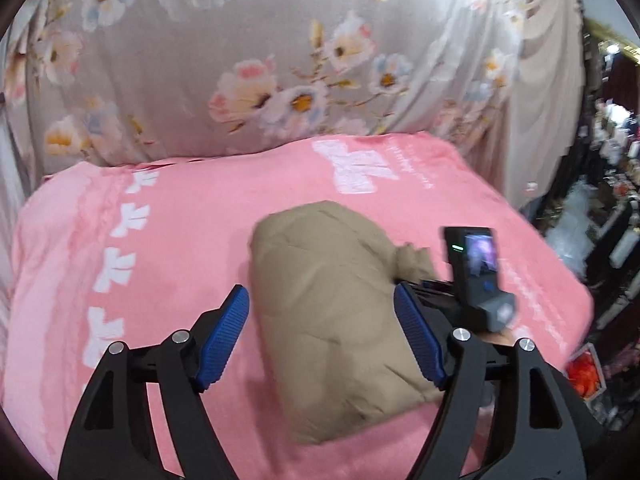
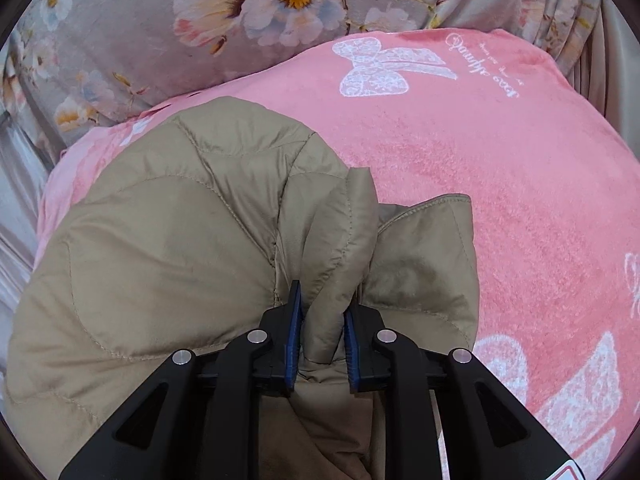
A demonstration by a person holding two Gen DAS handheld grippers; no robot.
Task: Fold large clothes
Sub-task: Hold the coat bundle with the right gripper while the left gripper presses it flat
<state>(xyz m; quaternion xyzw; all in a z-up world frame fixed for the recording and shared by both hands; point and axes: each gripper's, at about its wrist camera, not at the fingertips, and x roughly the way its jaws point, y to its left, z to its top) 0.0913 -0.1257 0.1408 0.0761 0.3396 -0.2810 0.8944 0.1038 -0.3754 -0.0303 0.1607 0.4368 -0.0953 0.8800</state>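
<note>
Pink blanket (image 1: 168, 280) over bed; folded tan jacket (image 1: 328, 320) on it.

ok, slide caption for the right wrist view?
Right gripper pinches a fold of the tan quilted jacket on the pink bow-print blanket.

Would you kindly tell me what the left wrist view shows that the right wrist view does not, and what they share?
Left wrist only: the open left claw above the whole folded tan jacket, the right claw's camera unit, and a cluttered dark room at the right.
Right wrist only: the right claw pinching a jacket fold, and stitching up close.
Both: the jacket, pink blanket, floral bedding.
</note>
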